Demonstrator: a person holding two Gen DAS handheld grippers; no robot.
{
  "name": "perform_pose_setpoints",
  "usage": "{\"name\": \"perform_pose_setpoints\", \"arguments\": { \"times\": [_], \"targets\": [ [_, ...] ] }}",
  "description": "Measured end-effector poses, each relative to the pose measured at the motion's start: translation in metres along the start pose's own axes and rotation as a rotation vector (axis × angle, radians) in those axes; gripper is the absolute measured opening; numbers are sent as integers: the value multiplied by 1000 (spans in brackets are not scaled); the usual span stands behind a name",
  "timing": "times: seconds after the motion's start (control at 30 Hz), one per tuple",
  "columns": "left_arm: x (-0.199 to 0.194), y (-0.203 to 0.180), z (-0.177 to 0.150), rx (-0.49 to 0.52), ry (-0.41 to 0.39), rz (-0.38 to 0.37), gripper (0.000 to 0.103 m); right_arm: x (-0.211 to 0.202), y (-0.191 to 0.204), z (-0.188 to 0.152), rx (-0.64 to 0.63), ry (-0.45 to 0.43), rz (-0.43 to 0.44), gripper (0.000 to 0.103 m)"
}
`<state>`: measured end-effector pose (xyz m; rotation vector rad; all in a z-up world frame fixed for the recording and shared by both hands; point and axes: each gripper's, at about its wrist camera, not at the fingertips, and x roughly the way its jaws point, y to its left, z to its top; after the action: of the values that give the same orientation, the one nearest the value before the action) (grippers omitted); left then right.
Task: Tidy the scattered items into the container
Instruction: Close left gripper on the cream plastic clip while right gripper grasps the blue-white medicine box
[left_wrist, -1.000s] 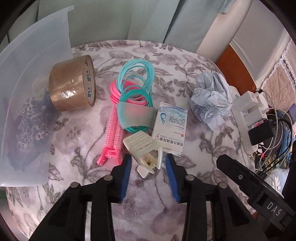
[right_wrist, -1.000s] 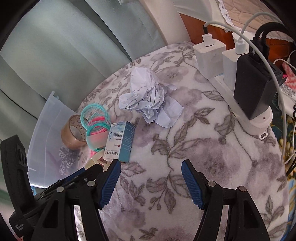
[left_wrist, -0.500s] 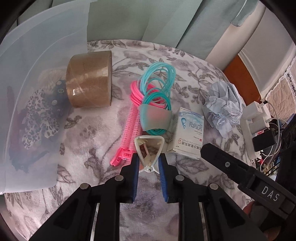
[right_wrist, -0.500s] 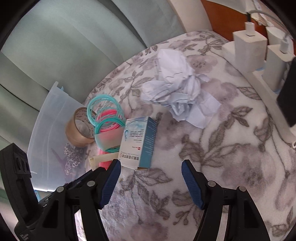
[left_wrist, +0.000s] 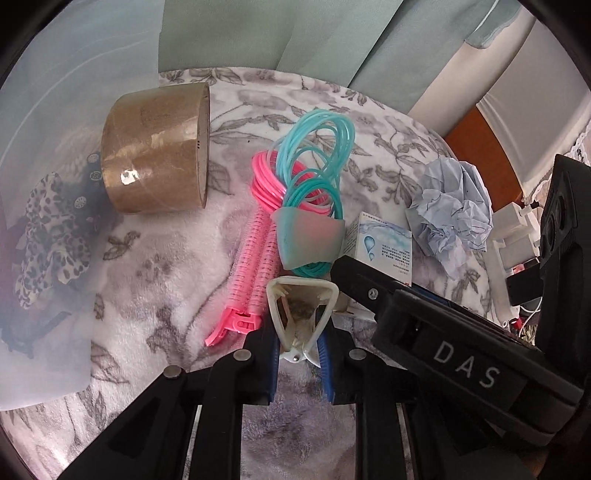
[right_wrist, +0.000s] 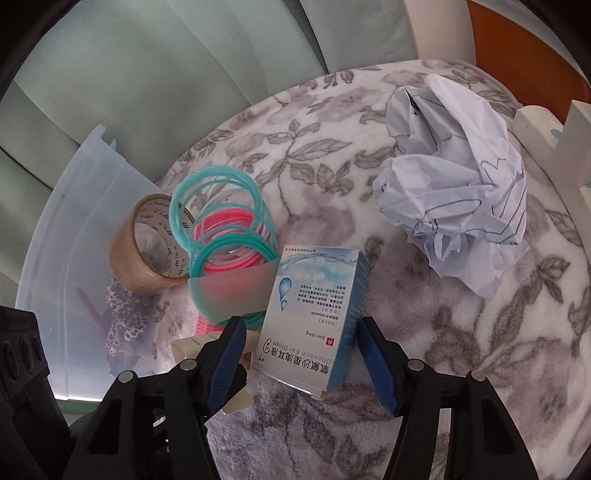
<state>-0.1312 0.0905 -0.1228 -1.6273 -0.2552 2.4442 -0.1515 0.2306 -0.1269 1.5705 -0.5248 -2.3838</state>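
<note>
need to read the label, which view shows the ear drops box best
The right wrist view: the ear drops box lies between the open jaws, its printed face fully visible. In the left wrist view only its upper part shows, the rest hidden behind the right gripper's body.

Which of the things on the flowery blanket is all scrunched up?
The pale blue crumpled paper ball. It is wrinkled and lumpy, while the brown tape roll is smooth and round and the blue-and-white ear drops box has flat sides.
</note>
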Motion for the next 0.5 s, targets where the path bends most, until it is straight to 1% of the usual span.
{"name": "perform_pose_setpoints", "arguments": {
  "times": [0.1, 0.17, 0.27, 0.5],
  "targets": [
    [3, -1, 2, 13, -3, 11, 20, 2, 2, 1, -3, -12, -35, 57],
    [3, -2, 2, 20, 0, 16, 17, 1, 2, 0, 5, -21, -35, 56],
    [0, -1, -1, 14, 9, 18, 17, -4, 0, -3, 16, -16, -32, 56],
    [-14, 2, -15, 7, 28, 34, 17, -30, -11, -21, 74, -15, -8, 56]
  ]
}}
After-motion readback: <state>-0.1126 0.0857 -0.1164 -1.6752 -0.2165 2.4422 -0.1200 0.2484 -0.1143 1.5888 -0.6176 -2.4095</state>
